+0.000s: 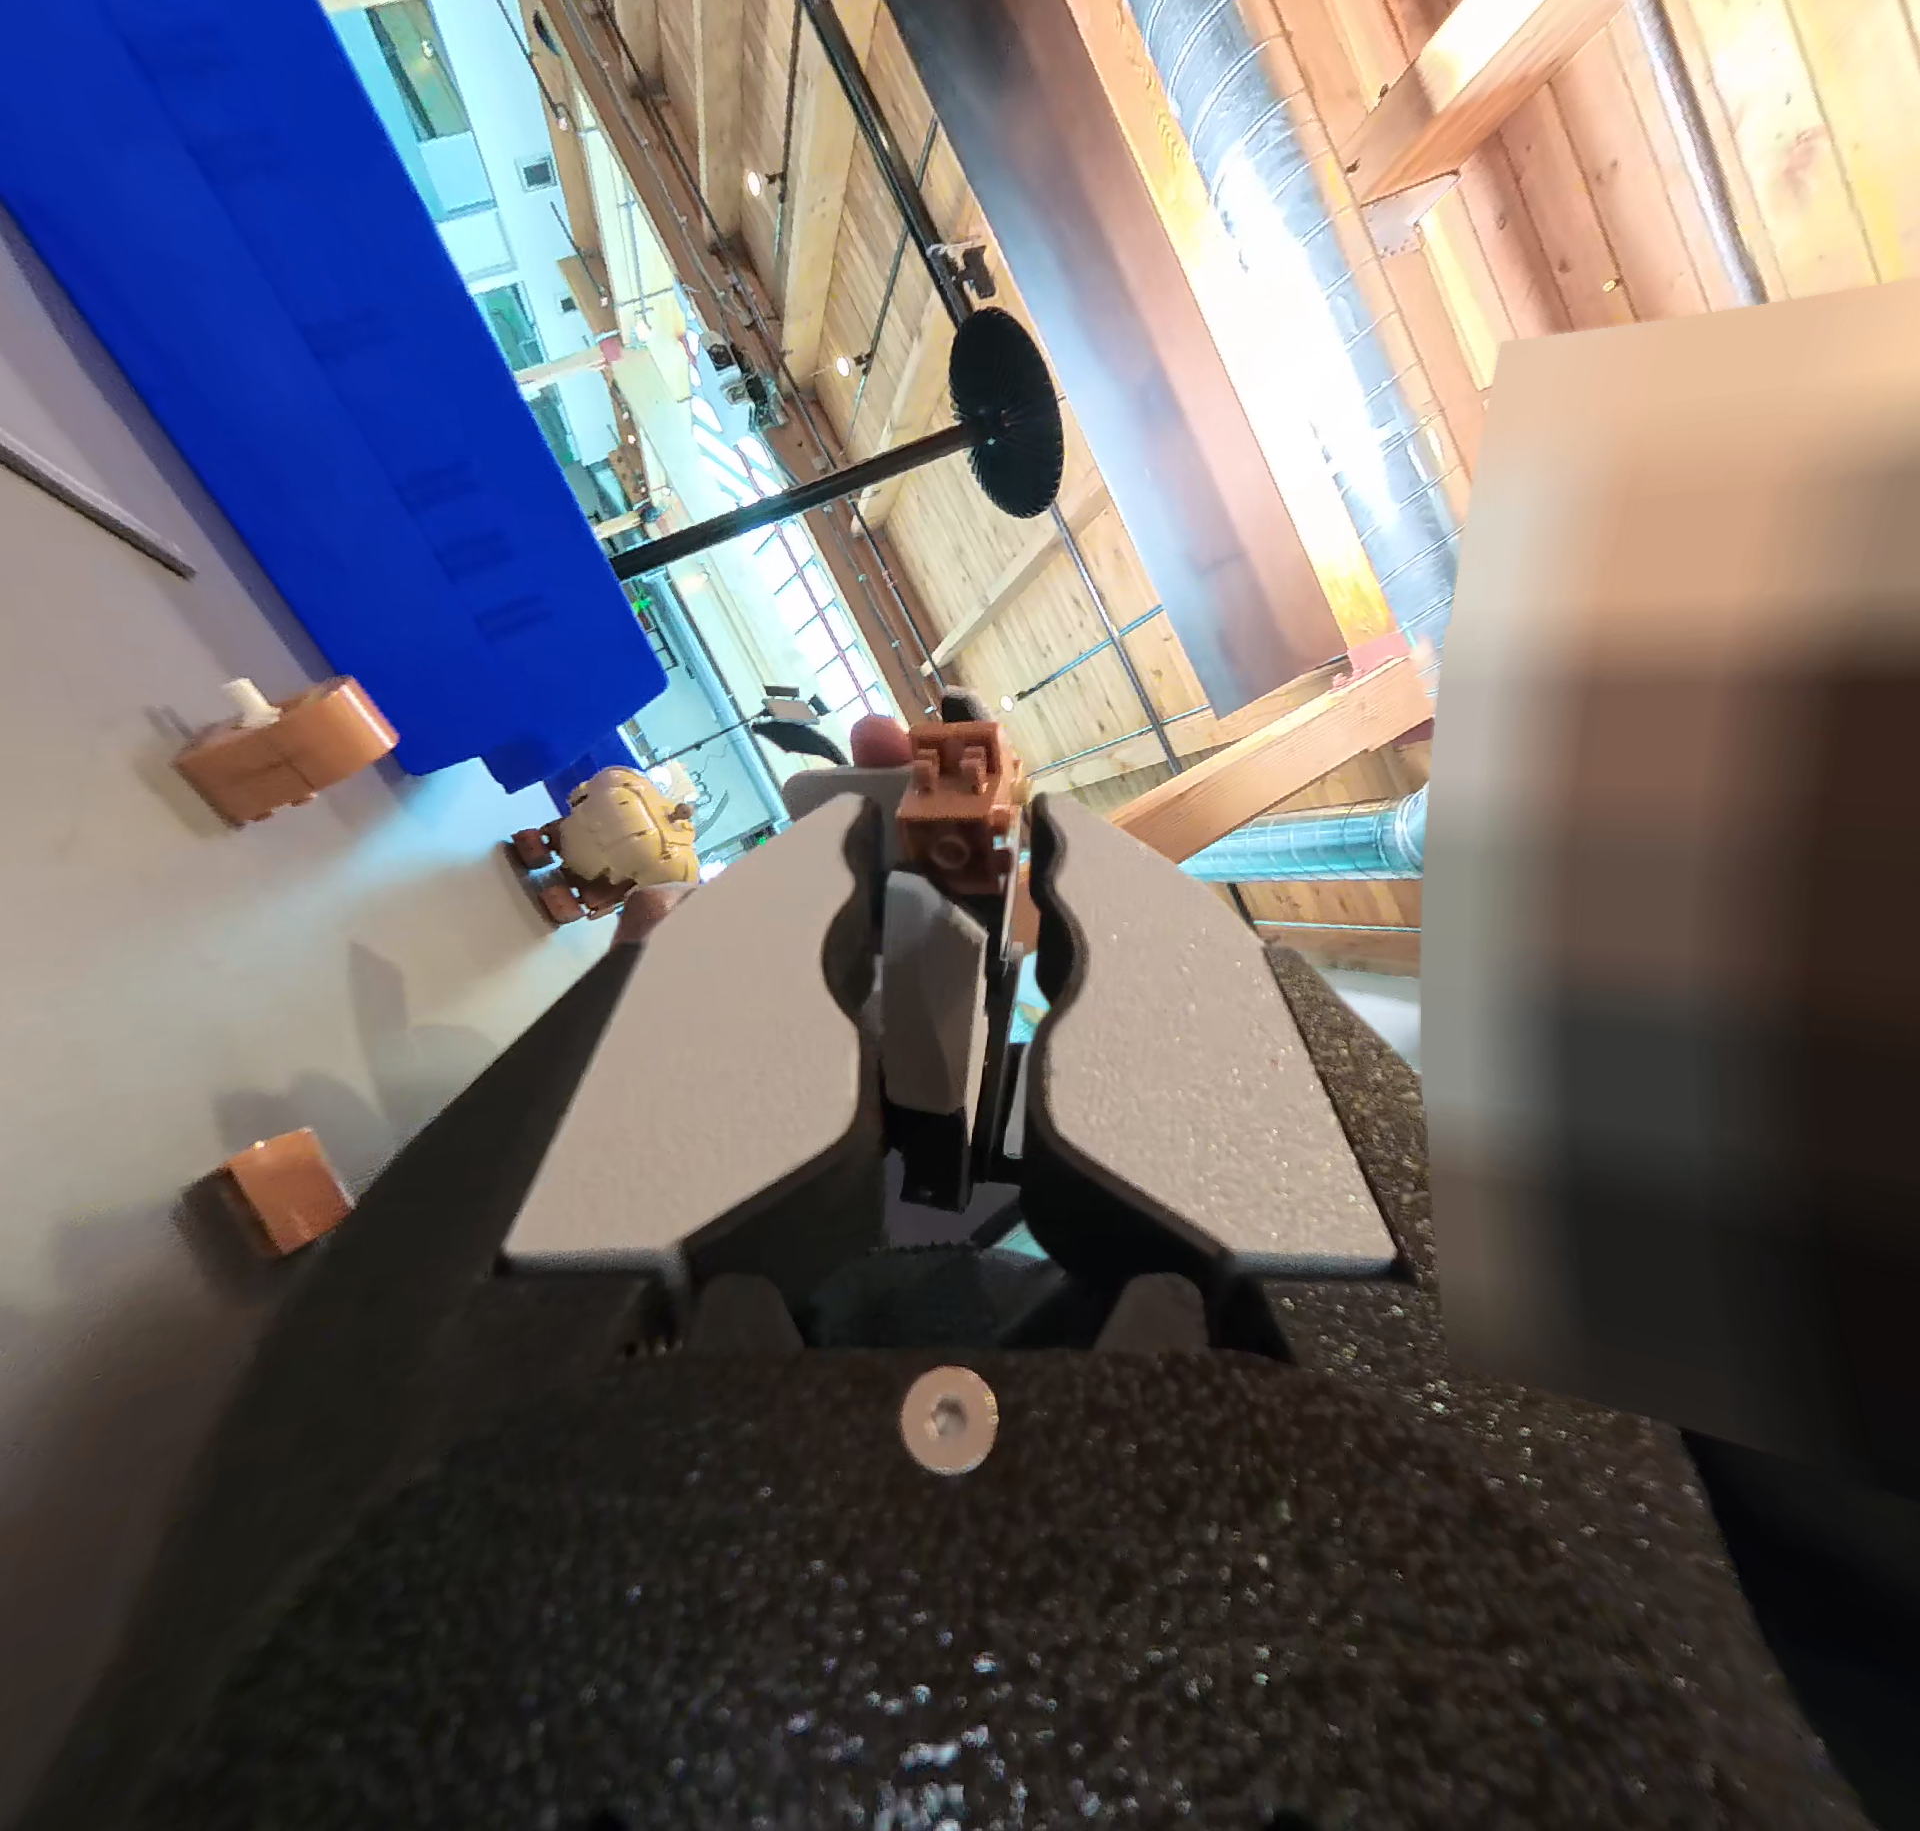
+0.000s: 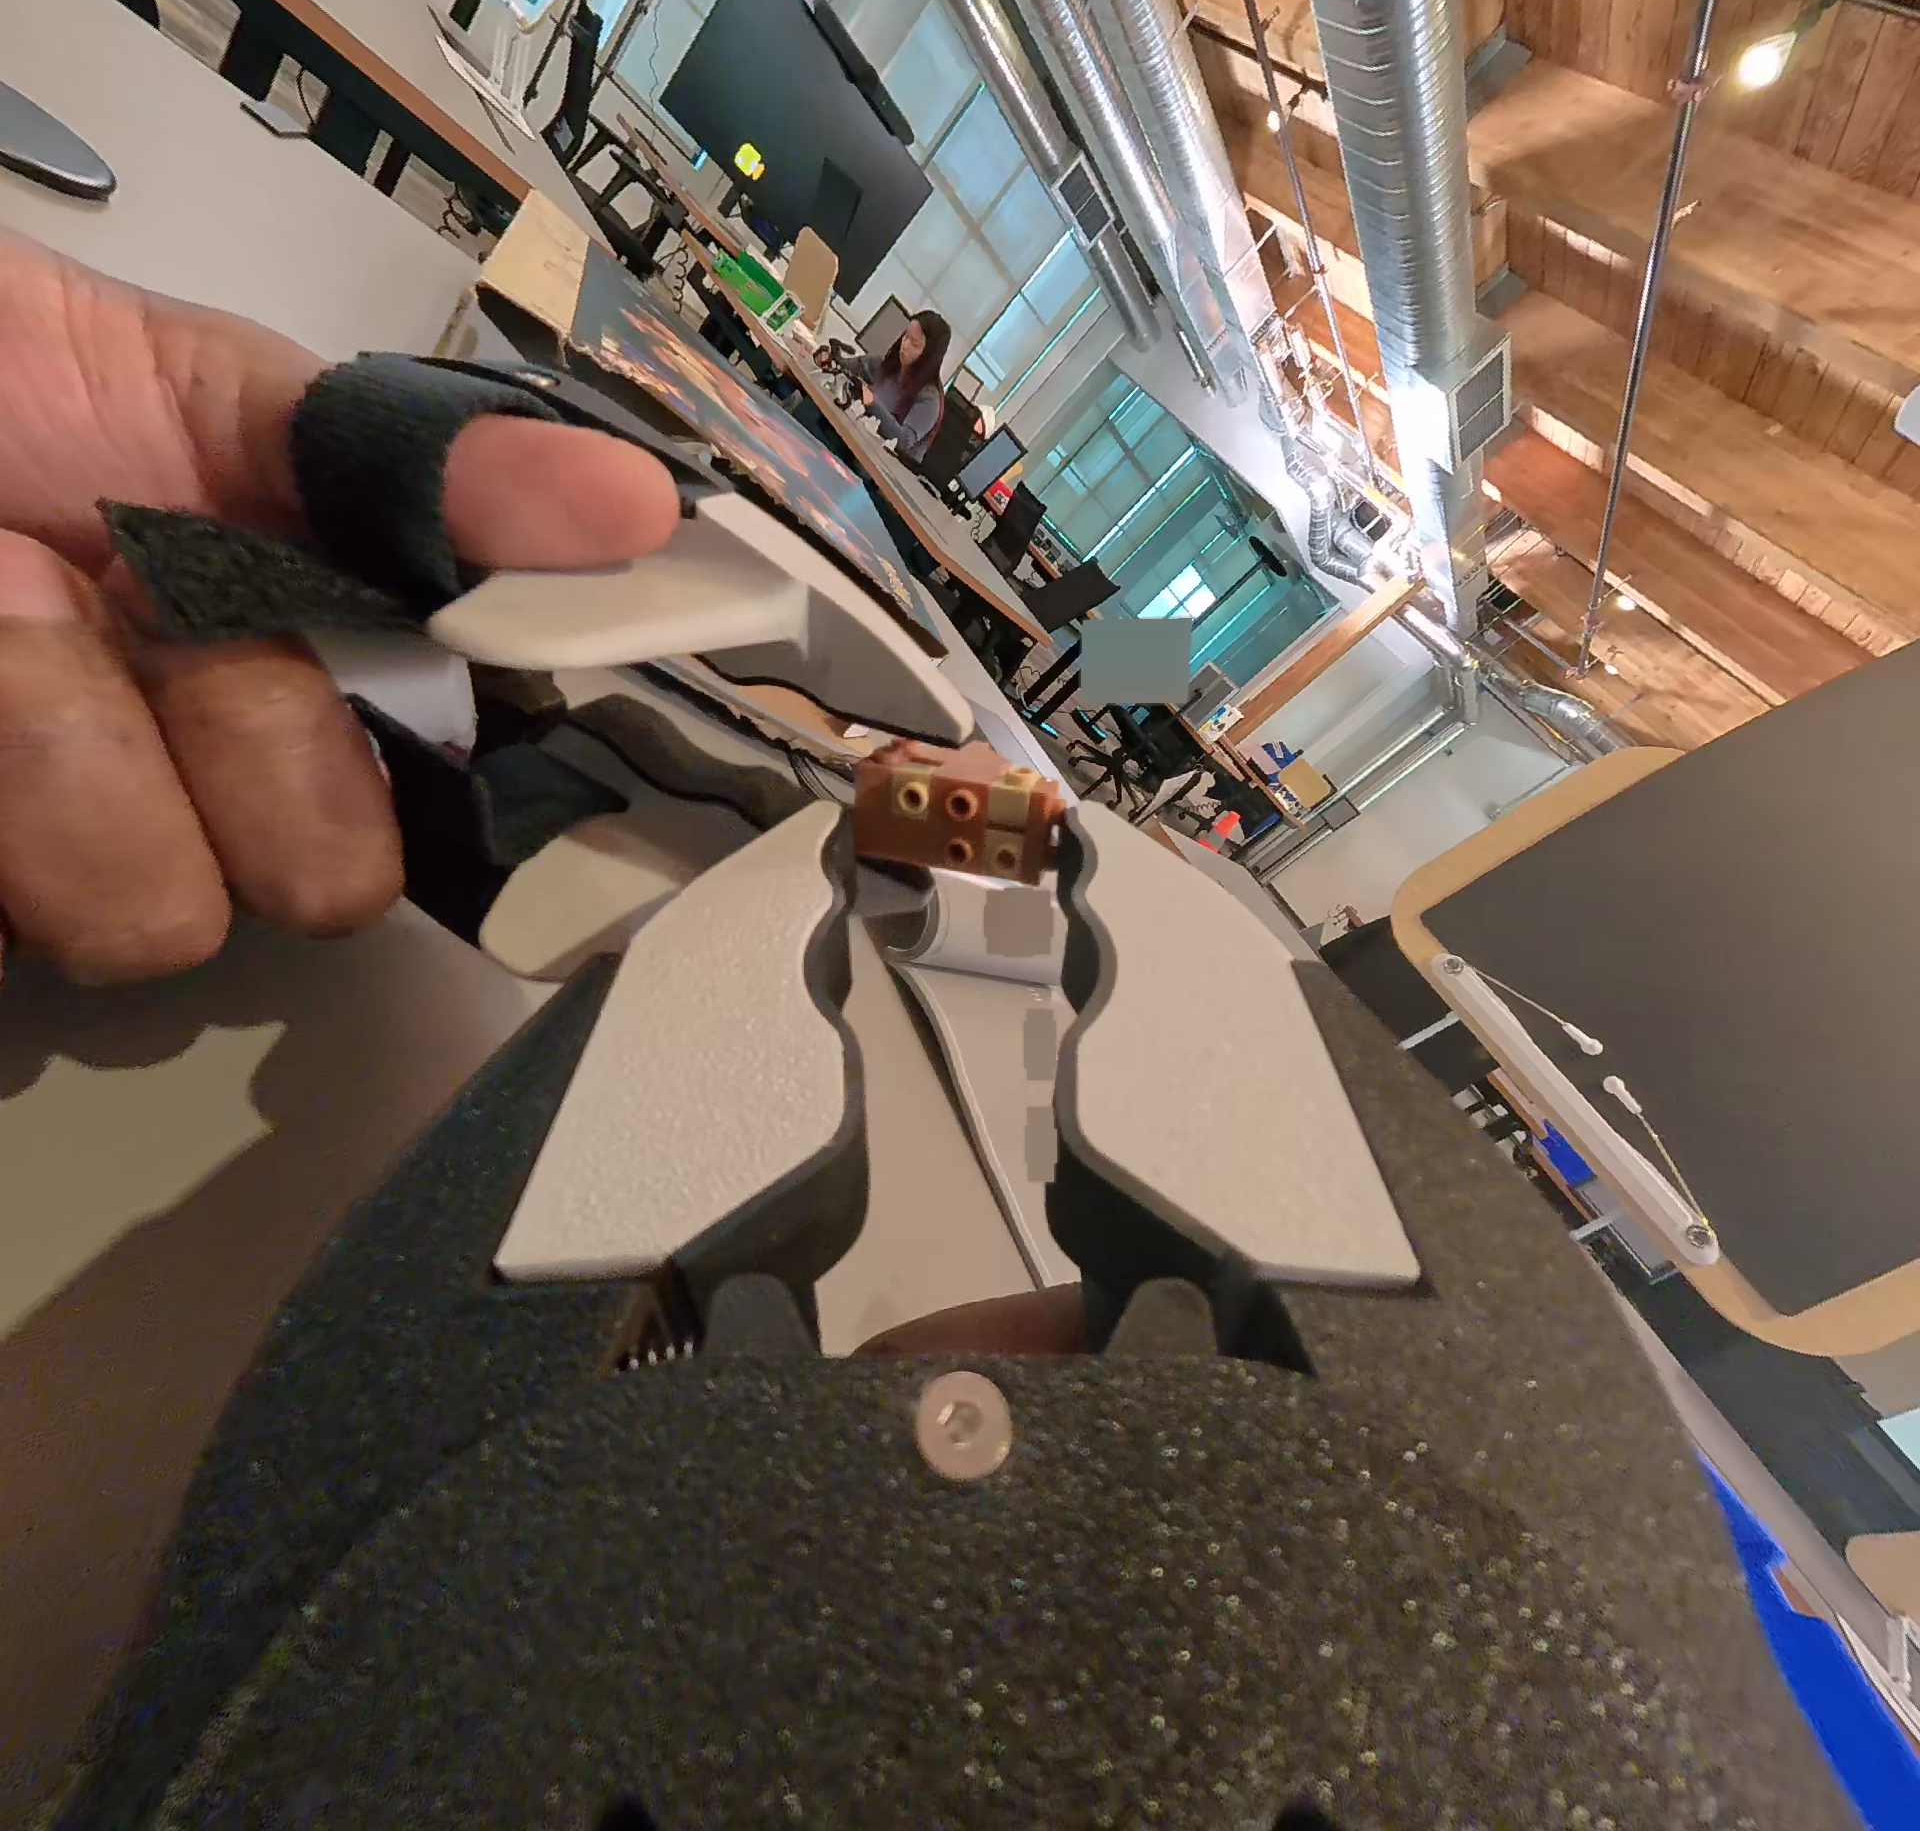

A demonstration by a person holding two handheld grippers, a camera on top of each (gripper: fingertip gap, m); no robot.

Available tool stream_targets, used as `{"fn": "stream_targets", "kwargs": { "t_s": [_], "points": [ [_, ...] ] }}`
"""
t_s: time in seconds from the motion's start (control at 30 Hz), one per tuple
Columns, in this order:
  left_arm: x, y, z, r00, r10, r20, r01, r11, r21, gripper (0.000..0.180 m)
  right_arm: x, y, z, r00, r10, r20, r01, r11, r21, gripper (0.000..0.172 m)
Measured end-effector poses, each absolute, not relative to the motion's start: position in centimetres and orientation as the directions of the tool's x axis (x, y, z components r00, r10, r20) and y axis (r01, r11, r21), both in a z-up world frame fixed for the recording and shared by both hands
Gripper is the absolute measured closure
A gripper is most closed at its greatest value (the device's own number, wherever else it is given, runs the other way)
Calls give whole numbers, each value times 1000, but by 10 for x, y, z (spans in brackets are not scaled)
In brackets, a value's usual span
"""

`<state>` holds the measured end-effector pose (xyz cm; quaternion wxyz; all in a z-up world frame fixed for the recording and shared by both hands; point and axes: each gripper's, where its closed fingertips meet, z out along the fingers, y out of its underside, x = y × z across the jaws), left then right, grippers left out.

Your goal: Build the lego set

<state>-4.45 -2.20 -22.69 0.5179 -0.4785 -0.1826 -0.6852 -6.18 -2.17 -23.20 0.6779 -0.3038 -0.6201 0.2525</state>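
Both grippers meet at one small brick cluster, held up off the table.

The right gripper is part open, pads clamped on the brown-and-tan studded plastic brick block. The left gripper is also part open around that block, right pad apparently clear of it. A tan toy figure stands on the grey table.

The right gripper holds a small brown and tan brick assembly between its jaws, both pads pressed on its ends, studs facing the camera. Just above the assembly hangs one grey finger of the left gripper, gripped by a hand at the near left. Far behind stretch long benches, a dark screen and silver ducts under a wooden ceiling.
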Motion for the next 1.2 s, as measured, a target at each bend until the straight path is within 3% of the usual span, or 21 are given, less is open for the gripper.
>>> {"fn": "stream_targets", "kwargs": {
  "t_s": [0.23,0.37,0.47,0.63,0.7,0.8,0.93,1.07,1.2],
  "points": [
    [-52,-27,-230,87,-562,823,882,-341,-326,162,-58,-29,-244,-32,779,627,64,627,-776,130],
    [-69,-35,-226,259,-568,781,856,-239,-458,162,-40,-18,-293,-230,918,324,337,387,-858,131],
    [-80,-39,-223,362,-567,740,833,-161,-530,162,-30,-19,-323,-276,955,111,500,241,-832,135],
    [-84,-39,-219,426,-587,689,803,-106,-586,162,-36,-15,-350,-285,948,141,644,298,-704,134],
    [-85,-37,-219,465,-587,663,776,-91,-625,162,-41,-19,-352,-307,945,115,655,297,-695,134],
    [-88,-35,-218,562,-575,594,703,-46,-709,162,-44,-24,-354,-331,941,75,666,289,-688,155],
    [-87,-40,-217,655,-575,491,596,-7,-803,162,-46,-21,-346,-324,945,40,643,251,-723,156],
    [-71,-49,-217,649,-631,424,537,-14,-843,162,-48,-30,-277,-370,923,-110,479,88,-873,156],
    [-62,-53,-217,642,-659,391,504,-21,-863,162,-45,-34,-223,-426,894,-140,402,48,-915,156]
  ]
}}
